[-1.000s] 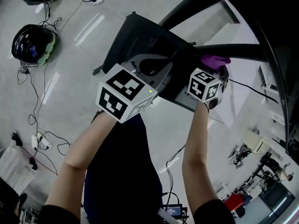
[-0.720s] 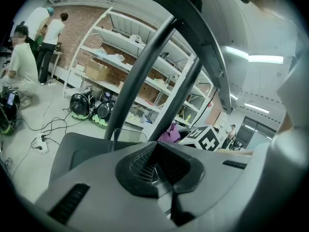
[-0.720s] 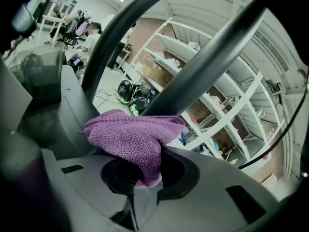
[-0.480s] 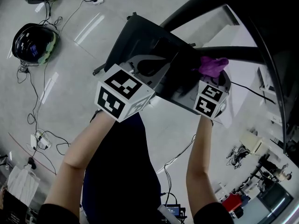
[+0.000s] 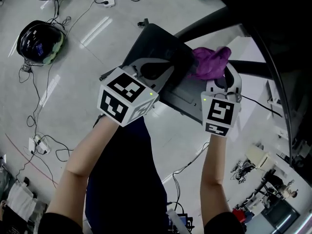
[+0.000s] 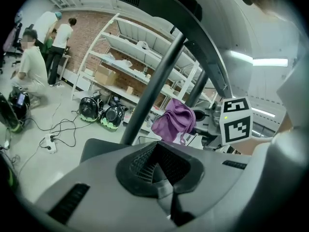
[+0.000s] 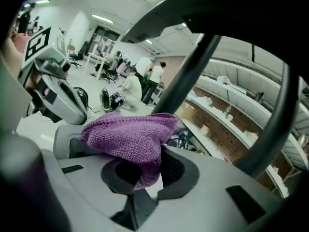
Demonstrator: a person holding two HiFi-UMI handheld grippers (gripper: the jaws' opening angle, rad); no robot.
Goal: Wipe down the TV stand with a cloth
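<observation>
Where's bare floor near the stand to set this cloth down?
The bare floor lies between the helmet and the stand base. Farther left, cables crowd it; equipment clutters the lower right.

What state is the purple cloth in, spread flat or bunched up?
Bunched up: the cloth is a crumpled lump pinched by the right tool, its folds drooping over the jaws.

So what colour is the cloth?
Purple. The cloth shows best in the right gripper view.
</observation>
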